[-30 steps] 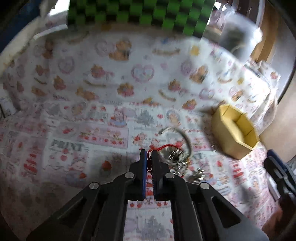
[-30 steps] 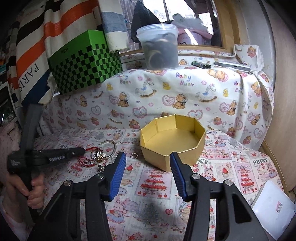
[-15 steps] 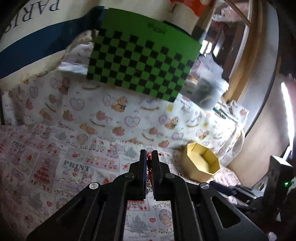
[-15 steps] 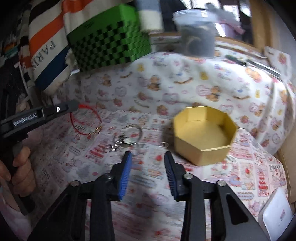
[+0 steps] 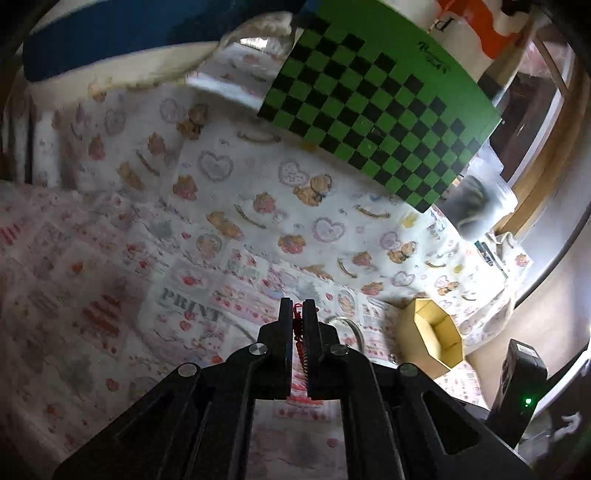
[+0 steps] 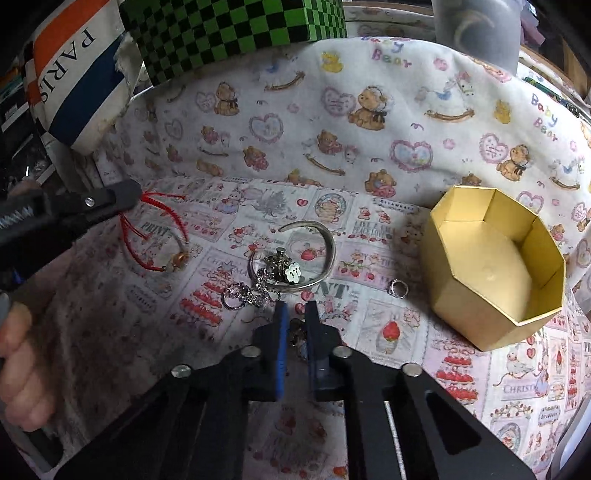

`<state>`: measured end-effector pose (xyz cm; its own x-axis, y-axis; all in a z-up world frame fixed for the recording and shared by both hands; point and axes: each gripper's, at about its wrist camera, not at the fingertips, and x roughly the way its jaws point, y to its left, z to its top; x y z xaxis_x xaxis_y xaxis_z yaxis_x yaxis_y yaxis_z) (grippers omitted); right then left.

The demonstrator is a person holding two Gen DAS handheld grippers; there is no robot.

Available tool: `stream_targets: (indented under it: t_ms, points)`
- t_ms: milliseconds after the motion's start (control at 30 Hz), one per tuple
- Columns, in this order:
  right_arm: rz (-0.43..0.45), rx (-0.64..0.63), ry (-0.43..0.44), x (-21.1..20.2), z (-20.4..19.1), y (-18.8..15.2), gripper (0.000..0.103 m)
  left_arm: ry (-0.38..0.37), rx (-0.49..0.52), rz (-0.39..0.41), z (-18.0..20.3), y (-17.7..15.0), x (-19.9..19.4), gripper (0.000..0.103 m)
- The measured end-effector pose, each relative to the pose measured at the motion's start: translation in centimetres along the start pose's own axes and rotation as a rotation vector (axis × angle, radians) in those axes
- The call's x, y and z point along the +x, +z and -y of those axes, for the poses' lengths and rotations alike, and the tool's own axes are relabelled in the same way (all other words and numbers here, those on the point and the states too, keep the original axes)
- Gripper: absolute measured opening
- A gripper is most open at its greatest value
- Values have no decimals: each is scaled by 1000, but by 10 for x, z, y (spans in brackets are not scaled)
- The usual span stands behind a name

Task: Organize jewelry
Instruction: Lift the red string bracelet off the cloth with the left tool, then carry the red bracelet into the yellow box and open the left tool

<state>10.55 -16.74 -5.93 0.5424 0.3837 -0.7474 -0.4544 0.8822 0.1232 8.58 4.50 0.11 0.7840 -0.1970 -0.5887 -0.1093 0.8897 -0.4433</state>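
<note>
Lifted off the bench since earlier: red braided cord bracelet (image 6: 155, 229), pinched in closed left tongs (image 5: 298, 306). Right tongs (image 6: 295, 314) nearly closed, contents unclear. Carry level over yellow octagonal cardboard box (image 6: 495, 266), release low.

My red cord bracelet (image 6: 155, 236) hangs left; the yellow box (image 6: 495, 266) sits right. Far off, a green-and-black checkered box (image 6: 236, 29) tops the teddy-bear cloth (image 6: 369, 110).

obstacles: silver bangle (image 6: 317, 254), ring (image 6: 397, 287) lie left of yellow box (image 6: 476, 317) | box mouth unobstructed
</note>
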Motion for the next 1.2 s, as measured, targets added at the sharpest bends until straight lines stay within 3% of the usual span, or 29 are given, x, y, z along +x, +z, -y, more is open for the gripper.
stream_targets:
  t_ms: [67,233,367,433,467,600,733,867,1033,1200]
  points:
    - [6,-2,8,-3,0,-1,7,20,29,28,5,0,-4,4]
    - [54,5,60,-23,2,-1,7,-164,-49,-41,3,-1,-7,4]
    - [86,38,200,-44,11,1,7,-136,43,23,21,-5,-19,4]
    - [106,54,290,-55,19,4,7,-65,103,72,33,-10,-23,4]
    - [125,58,293,-61,22,5,7,-39,137,93,38,-13,-24,4]
    - [167,82,278,-75,28,11,7,-140,107,28,40,-15,-17,4]
    - [210,104,254,-88,36,14,7,-106,188,88,52,-18,-26,4]
    - [278,133,232,-113,50,15,7,-173,213,115,63,-16,-39,4]
    - [337,216,163,-133,80,18,7,-180,288,136,97,2,-52,4]
    - [340,320,88,-133,113,16,7,-273,325,65,140,20,-44,4]
